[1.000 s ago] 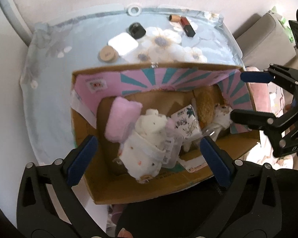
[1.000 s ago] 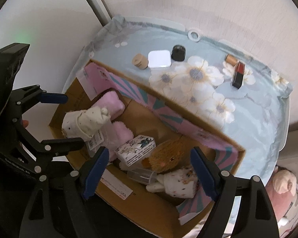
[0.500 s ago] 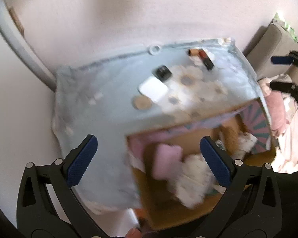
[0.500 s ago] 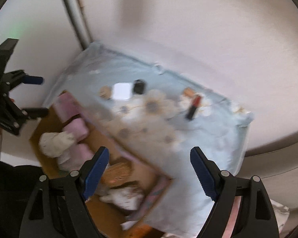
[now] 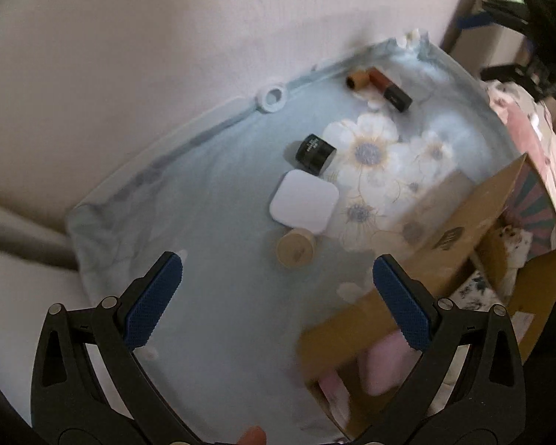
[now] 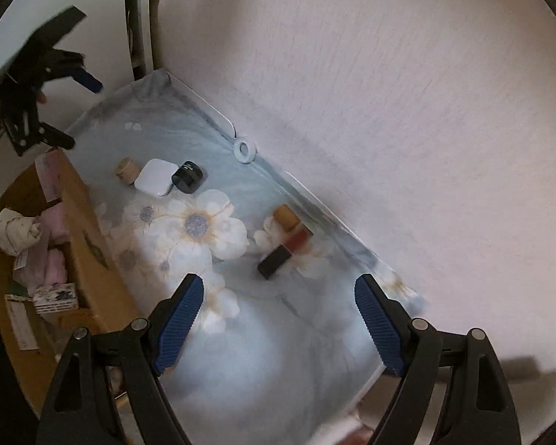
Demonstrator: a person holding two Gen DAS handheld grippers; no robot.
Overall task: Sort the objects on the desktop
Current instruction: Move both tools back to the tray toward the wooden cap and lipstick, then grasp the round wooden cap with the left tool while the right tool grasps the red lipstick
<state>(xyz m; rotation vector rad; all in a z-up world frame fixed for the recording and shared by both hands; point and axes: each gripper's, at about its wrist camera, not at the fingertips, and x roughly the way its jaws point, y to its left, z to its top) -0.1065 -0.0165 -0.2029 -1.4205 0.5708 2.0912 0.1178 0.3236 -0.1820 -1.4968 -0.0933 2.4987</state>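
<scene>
On the pale blue flowered tablecloth (image 5: pixel 211 244) (image 6: pixel 278 333) lie a tan round cap (image 5: pixel 295 248) (image 6: pixel 126 170), a white rounded square case (image 5: pixel 304 202) (image 6: pixel 155 182), a black jar (image 5: pixel 314 153) (image 6: pixel 187 178), a small tan cylinder (image 5: pixel 356 79) (image 6: pixel 286 218) and a red and black lipstick (image 5: pixel 391 89) (image 6: pixel 285 249). My left gripper (image 5: pixel 276 300) hangs open above the cloth, just short of the tan cap. Open too, my right gripper (image 6: pixel 278 320) hovers near the lipstick. Neither holds anything.
A cardboard box (image 5: pixel 463 230) (image 6: pixel 89 259) with pink cloths, soft toys and a small patterned carton sits at the table's near side. A white ring (image 5: pixel 272 97) (image 6: pixel 245 148) lies at the wall edge. A pale wall backs the table.
Both grippers have swung away from above the box and out over the tablecloth, rolling as they went. The small items now lie nearer the fingers. Both stayed open.
</scene>
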